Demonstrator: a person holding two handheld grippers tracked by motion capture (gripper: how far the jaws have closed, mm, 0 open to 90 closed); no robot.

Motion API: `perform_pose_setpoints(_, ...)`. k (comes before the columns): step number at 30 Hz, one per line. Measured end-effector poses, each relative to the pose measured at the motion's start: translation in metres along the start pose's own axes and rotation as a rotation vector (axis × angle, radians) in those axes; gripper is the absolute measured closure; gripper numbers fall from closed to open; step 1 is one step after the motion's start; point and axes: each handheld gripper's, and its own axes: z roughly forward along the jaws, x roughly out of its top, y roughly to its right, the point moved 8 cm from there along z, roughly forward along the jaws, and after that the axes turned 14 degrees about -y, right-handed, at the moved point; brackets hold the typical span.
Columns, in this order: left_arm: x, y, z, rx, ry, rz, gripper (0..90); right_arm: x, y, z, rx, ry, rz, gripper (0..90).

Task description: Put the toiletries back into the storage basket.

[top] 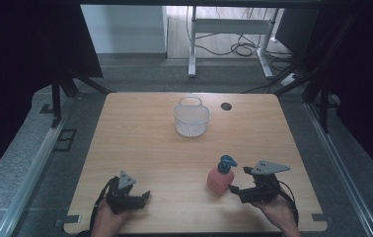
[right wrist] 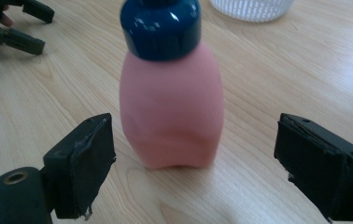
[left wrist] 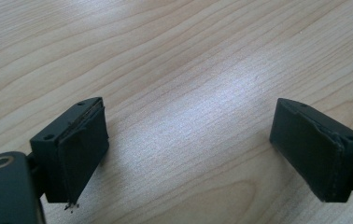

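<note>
A pink bottle (top: pixel 220 179) with a blue pump top stands upright on the wooden table (top: pixel 140 148), front right. In the right gripper view the pink bottle (right wrist: pixel 172 116) stands just beyond the wide-apart jaws. My right gripper (top: pixel 239 179) is open right beside it, touching nothing. A white mesh basket (top: pixel 191 117) with a handle sits at the back middle; the basket's rim (right wrist: pixel 251 10) shows at the top of the right gripper view. My left gripper (top: pixel 146 197) is open at the front left, and that left gripper (left wrist: pixel 188 149) holds nothing over bare wood.
A dark round hole (top: pixel 226 106) sits in the table near the back edge, right of the basket. Dark frames and a grey floor surround the table. The other gripper (right wrist: pixel 11 28) shows at the top left of the right gripper view.
</note>
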Motion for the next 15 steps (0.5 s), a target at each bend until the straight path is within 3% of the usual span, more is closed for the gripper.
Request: perform_pose_setpoints(15,0.0,0.0,0.0,0.0,0.0,0.0,10.9,0.029,-0.008,-0.002,0.019,0.024,-0.035,29.3)
